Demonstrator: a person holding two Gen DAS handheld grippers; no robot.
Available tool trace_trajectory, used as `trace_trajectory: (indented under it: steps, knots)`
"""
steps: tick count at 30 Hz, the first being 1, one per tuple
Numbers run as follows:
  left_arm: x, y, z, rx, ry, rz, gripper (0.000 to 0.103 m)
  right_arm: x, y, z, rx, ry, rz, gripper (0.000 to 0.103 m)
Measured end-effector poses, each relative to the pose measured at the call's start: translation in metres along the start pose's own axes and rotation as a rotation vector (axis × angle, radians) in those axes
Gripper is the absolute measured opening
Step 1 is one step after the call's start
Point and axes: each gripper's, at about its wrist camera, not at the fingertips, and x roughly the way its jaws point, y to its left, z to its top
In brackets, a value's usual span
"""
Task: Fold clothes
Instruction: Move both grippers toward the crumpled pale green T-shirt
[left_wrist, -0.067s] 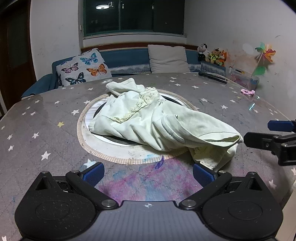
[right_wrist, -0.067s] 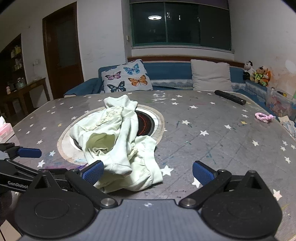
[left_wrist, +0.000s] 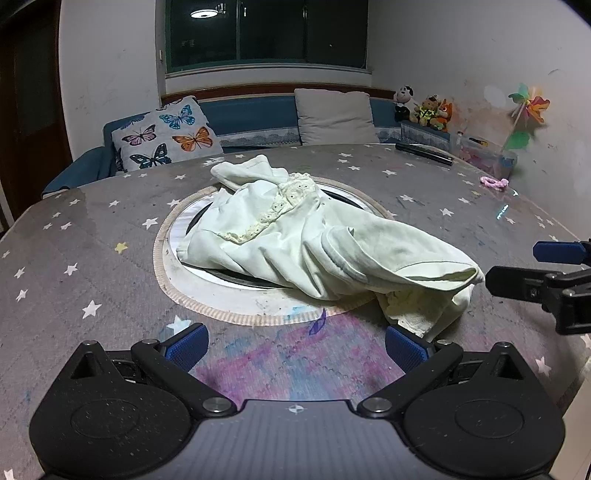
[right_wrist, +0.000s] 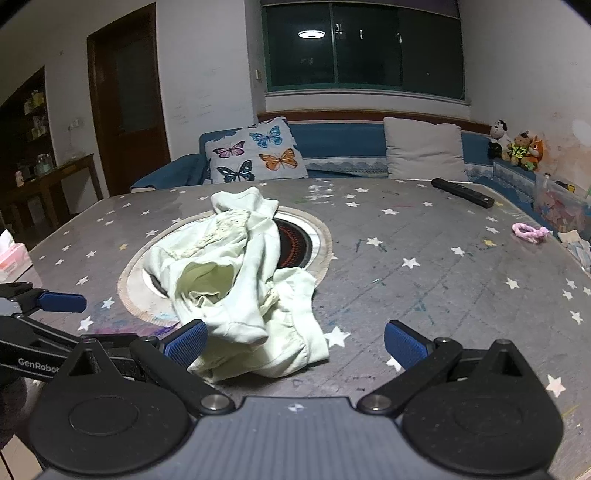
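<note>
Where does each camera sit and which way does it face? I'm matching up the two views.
Left wrist: on the left tool, facing the crumpled garment; right tool shows at right.
Right wrist: on the right tool, facing the table; left tool at left.
Shared: garment, butterfly pillow, remote.

The garment (left_wrist: 317, 251) is pale yellow-green with a cream lace trim. The table cover (left_wrist: 74, 236) is grey with white stars, and at 6 o'clock it has purple and blue stains. At 11 o'clock, a white cushion (left_wrist: 166, 138) shows colourful butterflies. The sofa (right_wrist: 340, 142) is blue. The gripper pads (left_wrist: 186, 345) are blue.
</note>
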Motion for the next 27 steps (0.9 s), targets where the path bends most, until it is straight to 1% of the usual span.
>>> trace_trajectory:
  steps: [7, 11, 12, 13, 27]
  knots:
    - [-0.002, -0.001, -0.004, -0.001, 0.005, 0.011, 0.103, -0.002, 0.012, -0.009, -0.022, -0.006, -0.004, 0.103]
    - [-0.003, -0.002, -0.006, 0.003, 0.008, 0.017, 0.103, -0.004, 0.018, -0.015, -0.026, 0.013, 0.009, 0.103]
    - [-0.004, -0.002, -0.006, 0.005, 0.010, 0.018, 0.103, -0.005, 0.011, -0.013, -0.031, 0.027, 0.034, 0.103]
    - [-0.004, -0.002, -0.007, 0.007, 0.013, 0.020, 0.103, -0.004, 0.011, -0.014, -0.034, 0.031, 0.037, 0.103]
    - [-0.003, -0.008, -0.013, 0.024, 0.035, 0.024, 0.103, 0.007, 0.022, -0.027, -0.052, 0.101, 0.033, 0.103]
